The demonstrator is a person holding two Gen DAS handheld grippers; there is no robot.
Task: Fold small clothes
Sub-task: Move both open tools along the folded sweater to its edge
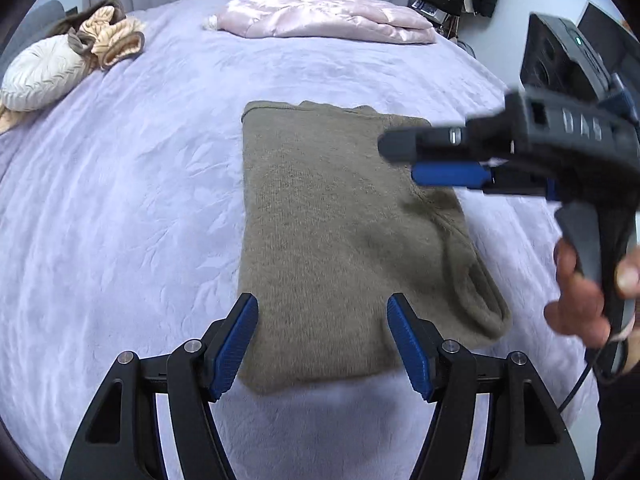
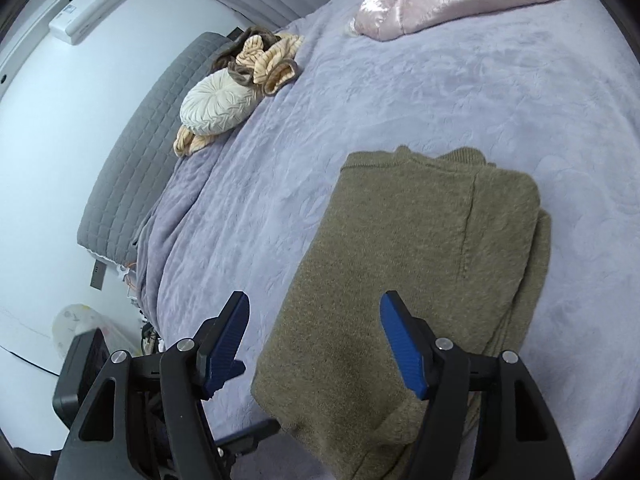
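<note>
The folded olive sweater (image 1: pixel 344 232) lies mid-bed (image 1: pixel 120 200), long axis running away from both tools — left tool (image 1: pixel 322 344) and right tool (image 2: pixel 316 348) hover over its near edge, jaws apart, empty.

One folded olive-brown sweater (image 1: pixel 336 236) lies on one bed under one lavender blanket (image 1: pixel 132 208). One pink satin jacket (image 1: pixel 332 14), one round white cushion (image 1: pixel 40 72) and one bundle of peach-and-brown clothing (image 1: pixel 110 38) sit at the far side. Two grippers, left (image 1: pixel 322 312) and right (image 2: pixel 314 308), are present, and one hand (image 1: pixel 580 292).
</note>
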